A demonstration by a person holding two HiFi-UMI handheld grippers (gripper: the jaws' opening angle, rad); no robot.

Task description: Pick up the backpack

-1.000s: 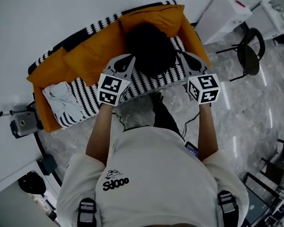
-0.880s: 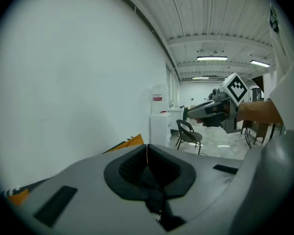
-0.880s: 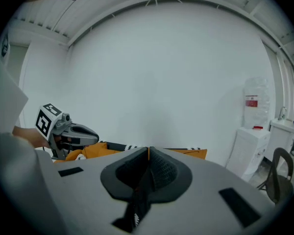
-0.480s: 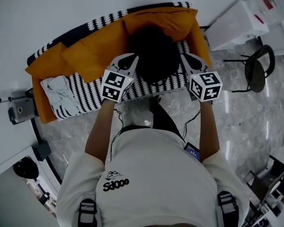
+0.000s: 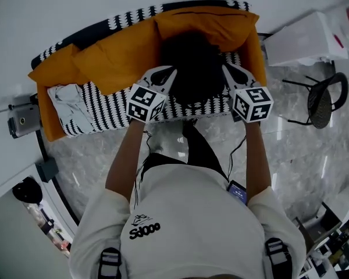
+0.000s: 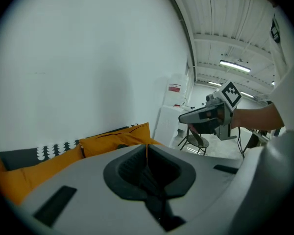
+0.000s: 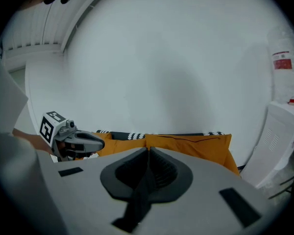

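A black backpack [image 5: 192,68] rests on the striped sofa seat [image 5: 104,118], leaning on an orange back cushion [image 5: 206,22]. My left gripper [image 5: 171,70] hangs just at its left side and my right gripper [image 5: 224,68] just at its right; whether either touches it I cannot tell. Both are shut with nothing between the fingers. In the left gripper view the left gripper [image 6: 147,151] shows its jaws pressed together, with the right gripper [image 6: 186,117] beyond. The right gripper view shows the right gripper [image 7: 148,153] the same way, and the left gripper [image 7: 100,140] at its left. Both gripper bodies hide the backpack there.
Orange cushions [image 5: 99,60] line the sofa back, and a pale crumpled cloth [image 5: 64,100] lies on the seat's left end. A black chair [image 5: 323,100] and a white cabinet [image 5: 305,34] stand at the right. A small grey device [image 5: 20,121] sits left of the sofa.
Both grippers have come forward and down towards the sofa, staying either side of the backpack. Their jaws have stayed shut.
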